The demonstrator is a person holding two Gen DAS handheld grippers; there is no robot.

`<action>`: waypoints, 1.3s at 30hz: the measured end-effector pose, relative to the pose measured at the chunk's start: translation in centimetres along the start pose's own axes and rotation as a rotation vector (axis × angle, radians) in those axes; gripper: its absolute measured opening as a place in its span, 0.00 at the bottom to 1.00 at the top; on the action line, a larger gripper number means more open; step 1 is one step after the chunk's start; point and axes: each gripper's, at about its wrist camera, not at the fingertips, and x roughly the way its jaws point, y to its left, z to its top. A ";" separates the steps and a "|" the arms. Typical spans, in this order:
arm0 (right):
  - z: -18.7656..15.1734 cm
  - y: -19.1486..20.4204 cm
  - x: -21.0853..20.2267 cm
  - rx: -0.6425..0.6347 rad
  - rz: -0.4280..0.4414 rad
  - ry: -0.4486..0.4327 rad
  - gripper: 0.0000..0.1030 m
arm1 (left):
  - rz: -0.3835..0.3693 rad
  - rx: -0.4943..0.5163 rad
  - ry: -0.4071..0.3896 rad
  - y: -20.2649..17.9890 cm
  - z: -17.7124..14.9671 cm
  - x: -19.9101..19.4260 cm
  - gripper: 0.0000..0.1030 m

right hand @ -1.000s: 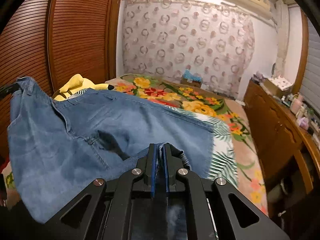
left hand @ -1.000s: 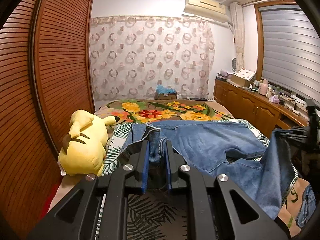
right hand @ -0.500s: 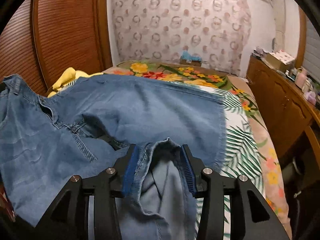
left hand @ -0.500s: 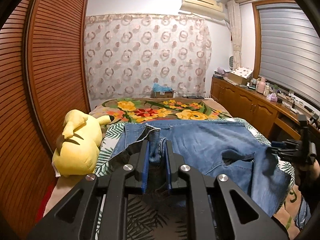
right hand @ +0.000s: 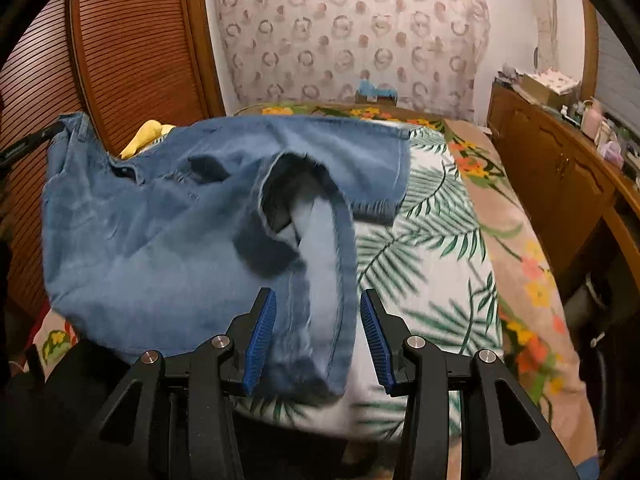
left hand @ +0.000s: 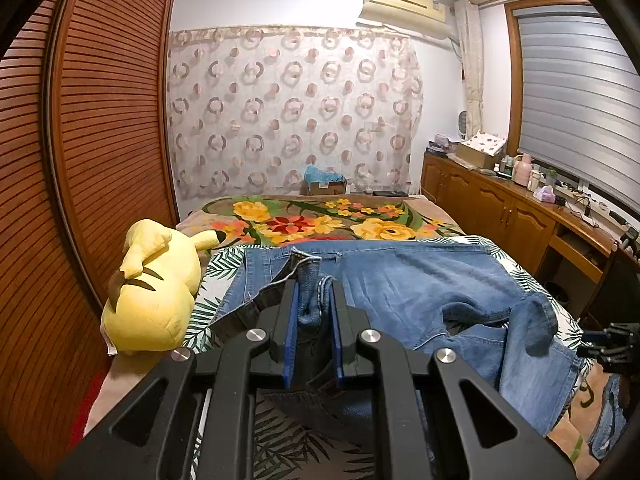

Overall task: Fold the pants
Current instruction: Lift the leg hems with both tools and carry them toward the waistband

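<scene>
While my left hand-held gripper (left hand: 314, 308) pinched the waistband, my right hand-held gripper (right hand: 318, 336) gaped, holding nothing.
I saw the pants (left hand: 420, 280) lying across the bed (right hand: 440, 248), one leg overhanging its near edge, plush toy (left hand: 154, 280) beside them.

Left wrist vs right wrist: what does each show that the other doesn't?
Left wrist only: the left gripper shut on a bunch of the jeans, the whole plush, the air conditioner and the blinds.

Right wrist only: the right gripper open, with a loose jeans leg lying between its fingers, ungripped.

Both: the jeans spread on the bed, the curtain, the wardrobe doors and the cabinets.
</scene>
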 end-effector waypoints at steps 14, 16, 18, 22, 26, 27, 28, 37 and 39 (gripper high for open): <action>-1.2 -0.5 0.4 0.000 0.064 0.073 0.37 | 0.002 -0.003 0.002 0.1 0.0 0.4 0.15; -1.1 -0.6 0.3 0.013 0.072 0.064 0.28 | 0.005 -0.004 0.004 0.1 0.0 0.6 0.15; -1.1 -1.1 -0.1 0.051 0.088 0.035 0.14 | 0.011 -0.008 0.009 0.4 0.0 1.2 0.15; -0.9 -1.8 -1.3 0.077 0.091 -0.042 0.05 | 0.016 -0.016 0.008 1.7 -0.4 1.8 0.15; 0.2 -2.5 -2.9 0.092 0.102 -0.115 0.05 | 0.024 -0.028 -0.001 2.6 -0.4 1.6 0.15; 0.6 -2.6 -3.4 0.092 0.099 -0.135 0.05 | 0.026 -0.029 -0.002 2.8 -0.3 1.7 0.15; 1.0 -2.7 -3.8 0.091 0.099 -0.155 0.05 | 0.030 -0.030 -0.004 3.0 -0.1 1.8 0.15; 4.3 -4.2 -6.6 0.101 0.076 -0.312 0.05 | 0.059 -0.056 -0.026 4.6 2.1 2.9 0.15; 4.8 -4.3 -6.8 0.094 0.074 -0.325 0.05 | 0.055 -0.069 -0.031 5.1 2.5 3.4 0.15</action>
